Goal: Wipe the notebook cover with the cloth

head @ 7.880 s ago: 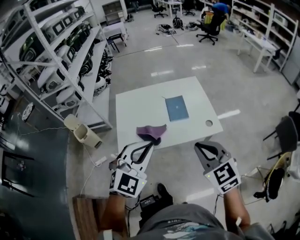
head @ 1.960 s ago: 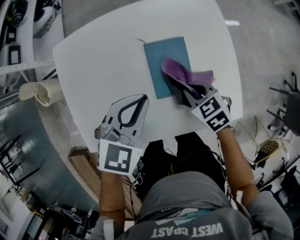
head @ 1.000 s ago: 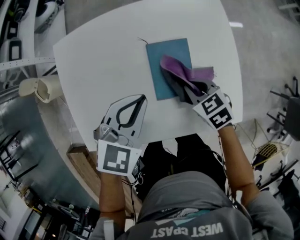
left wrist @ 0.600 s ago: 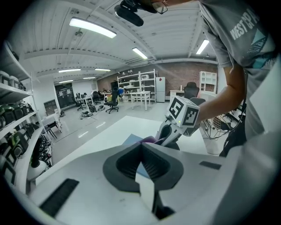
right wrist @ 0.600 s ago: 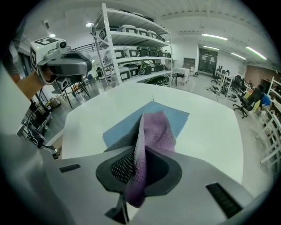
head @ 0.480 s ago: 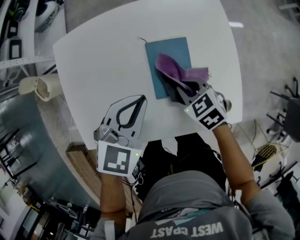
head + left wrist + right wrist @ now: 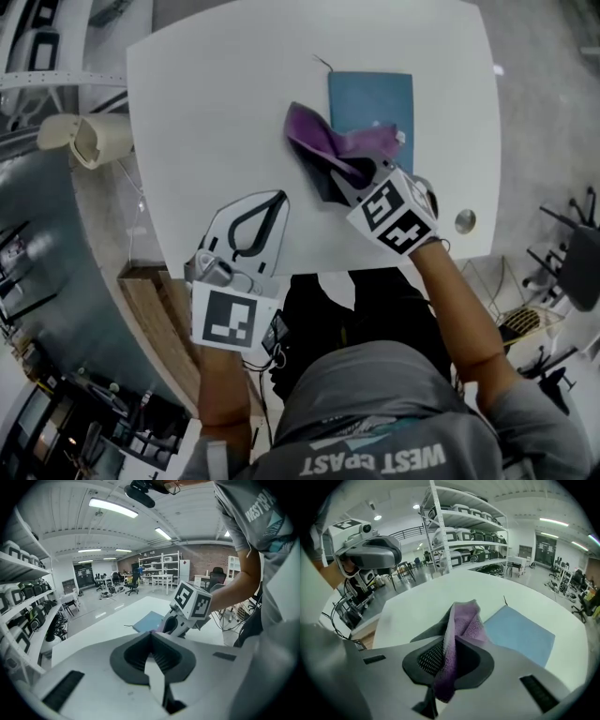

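Now, notebook (image 7: 375, 98): blue and flat on the far right part of the white bench (image 7: 206, 112). Its far edge is near the bench's far edge, and a thin ribbon (image 7: 322, 62) trails from its far left corner.
Cloth (image 7: 328, 145): purple and bunched. One end lies over the notebook's near edge; the rest reaches past the near left corner, above bare bench.
Right tongs (image 7: 336, 178): clamped on the cloth, angled down beside the notebook's near left corner.
Left tongs (image 7: 277, 197): together with nothing between them, tips over the bench inside its near edge, well apart from the notebook.
Open room: broad bare bench to the left of the notebook, and a narrower bare strip along its right edge.
Near right corner: a round hole (image 7: 464, 221) in the bench, near the right tongs' marker cube.
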`<state>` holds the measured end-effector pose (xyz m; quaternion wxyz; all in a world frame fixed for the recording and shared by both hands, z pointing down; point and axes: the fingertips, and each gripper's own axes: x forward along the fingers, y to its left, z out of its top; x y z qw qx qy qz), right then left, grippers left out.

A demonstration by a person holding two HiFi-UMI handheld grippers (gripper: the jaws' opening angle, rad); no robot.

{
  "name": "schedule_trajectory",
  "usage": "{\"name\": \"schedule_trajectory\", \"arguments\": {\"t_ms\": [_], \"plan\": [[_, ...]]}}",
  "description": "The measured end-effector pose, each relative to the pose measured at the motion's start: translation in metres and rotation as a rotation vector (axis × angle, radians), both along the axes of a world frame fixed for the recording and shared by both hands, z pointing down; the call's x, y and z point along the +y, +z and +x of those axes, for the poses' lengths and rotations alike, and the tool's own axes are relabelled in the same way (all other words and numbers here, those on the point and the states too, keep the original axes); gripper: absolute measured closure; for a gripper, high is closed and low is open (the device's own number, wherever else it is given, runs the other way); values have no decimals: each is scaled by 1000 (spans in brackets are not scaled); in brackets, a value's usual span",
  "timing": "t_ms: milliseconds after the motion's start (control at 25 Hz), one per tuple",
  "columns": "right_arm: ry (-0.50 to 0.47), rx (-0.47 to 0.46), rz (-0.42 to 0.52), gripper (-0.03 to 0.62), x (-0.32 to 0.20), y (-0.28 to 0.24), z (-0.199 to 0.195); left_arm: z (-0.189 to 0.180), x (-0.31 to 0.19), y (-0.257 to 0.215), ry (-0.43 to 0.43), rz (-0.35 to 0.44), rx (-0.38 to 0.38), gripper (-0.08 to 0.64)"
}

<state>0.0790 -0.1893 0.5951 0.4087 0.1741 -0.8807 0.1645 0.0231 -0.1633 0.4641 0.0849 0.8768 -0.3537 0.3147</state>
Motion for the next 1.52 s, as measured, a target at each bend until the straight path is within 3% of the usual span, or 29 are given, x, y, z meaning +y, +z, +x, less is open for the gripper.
{"name": "schedule_trajectory", "arguments": {"t_ms": [160,440,640,840,1280,1520], "plan": [[74,16,-10,532,-8,1,26,2,-2,0,16,2,-2,558],[266,73,1,532,-29,2,120,40,-16,-8,105,19,-1,558],[312,95,9,532,-35,1,150,61,-23,-11,142,29,3,558],[231,89,14,532,-33,0,120,59,-25,-11,124,29,3,558],[3,38,34,532,-41,0,9,7,-6,5,-21,-12,-5,558],[47,37,11,532,-41,1,22,2,-9,2,-21,-6,-7,558]]}}
